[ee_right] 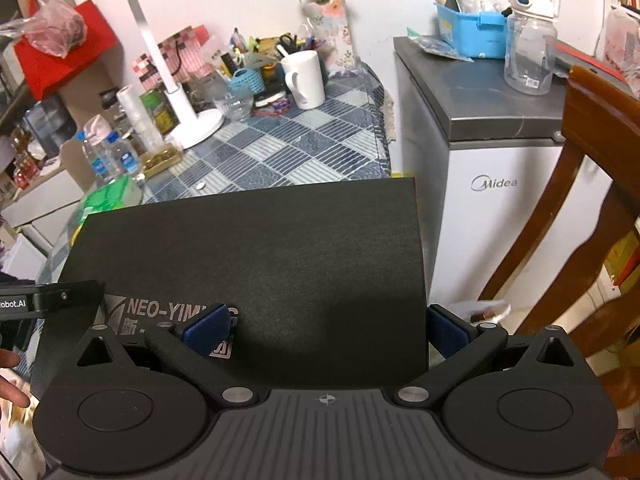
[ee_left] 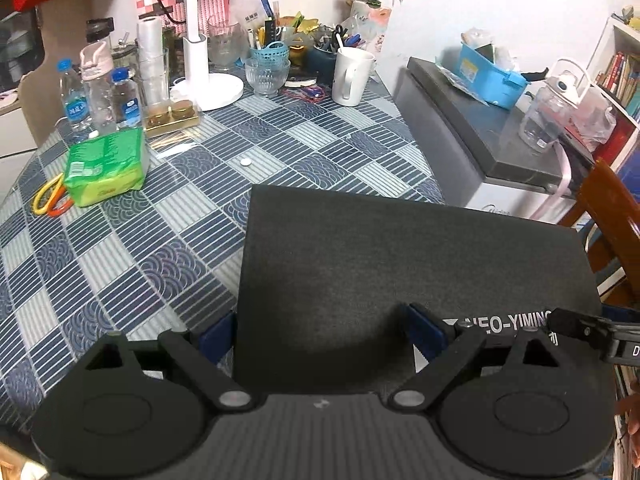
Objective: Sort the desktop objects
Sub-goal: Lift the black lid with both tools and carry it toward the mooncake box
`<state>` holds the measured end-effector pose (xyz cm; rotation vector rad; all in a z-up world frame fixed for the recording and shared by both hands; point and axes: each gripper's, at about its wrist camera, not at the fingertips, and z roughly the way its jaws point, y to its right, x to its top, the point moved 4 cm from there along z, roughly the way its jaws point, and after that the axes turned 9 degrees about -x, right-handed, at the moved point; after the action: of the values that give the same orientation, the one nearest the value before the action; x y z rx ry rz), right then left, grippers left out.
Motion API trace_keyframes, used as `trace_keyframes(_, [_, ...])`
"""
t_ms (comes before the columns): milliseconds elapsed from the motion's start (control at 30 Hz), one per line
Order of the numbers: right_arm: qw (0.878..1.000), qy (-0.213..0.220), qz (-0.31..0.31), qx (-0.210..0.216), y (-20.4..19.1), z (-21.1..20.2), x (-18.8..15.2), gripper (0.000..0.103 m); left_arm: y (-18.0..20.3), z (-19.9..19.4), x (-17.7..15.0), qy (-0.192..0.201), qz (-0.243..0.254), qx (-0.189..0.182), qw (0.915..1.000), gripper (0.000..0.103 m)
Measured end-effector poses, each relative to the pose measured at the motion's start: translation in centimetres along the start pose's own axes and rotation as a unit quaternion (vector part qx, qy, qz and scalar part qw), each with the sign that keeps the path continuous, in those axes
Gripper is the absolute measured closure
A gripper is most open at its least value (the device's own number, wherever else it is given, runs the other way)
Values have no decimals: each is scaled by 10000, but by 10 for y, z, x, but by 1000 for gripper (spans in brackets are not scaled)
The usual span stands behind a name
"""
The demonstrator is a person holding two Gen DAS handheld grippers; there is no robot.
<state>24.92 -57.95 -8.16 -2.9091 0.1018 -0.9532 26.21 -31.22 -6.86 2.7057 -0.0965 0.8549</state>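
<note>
A large flat black box (ee_left: 400,264) with white "NEO-YIMING" lettering lies at the near right part of the table (ee_left: 120,240). My left gripper (ee_left: 324,332) is wide open, one blue pad beside the box's left edge and the other on its top. My right gripper (ee_right: 328,328) is also wide open, with its left pad on the box (ee_right: 256,248) by the lettering and its right pad past the box's right edge. Neither pair of jaws is pressed onto the box. Each gripper's tip shows at the edge of the other's view.
On the table are a green tissue pack (ee_left: 106,164), yellow and orange rings (ee_left: 50,200), a small white disc (ee_left: 245,162), water bottles (ee_left: 76,100), a white lamp (ee_left: 196,56), a white mug (ee_left: 352,74) and pen holders. A grey Midea fridge (ee_right: 500,152) and a wooden chair (ee_right: 580,160) stand to the right.
</note>
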Motion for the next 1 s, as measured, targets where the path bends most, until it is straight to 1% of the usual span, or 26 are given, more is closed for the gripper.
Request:
trace_keyframes(233, [10000,55,-26,12,3,-44,-25,0,13,-38,-29,81,-1,-21,10000,0])
trace_keyframes(467, [9999,128,44,-67,8,-97,-63,0,24,-80,-70,112,36,-177,9998,0])
trace_keyframes(633, [9993,266,112,-249,6,-142,-101,0,31,-114,-105,128,148,-375,9991,0])
trace_keyframes(800, [9979,414,230,-446,0,-190,-150,0,35,-150,-142,131,272,-572,9979,0])
trace_keyframes(1000, [9966,463,315,-606,-15,-239,-209,0,30,-195,-191,120,419,-693,9966,0])
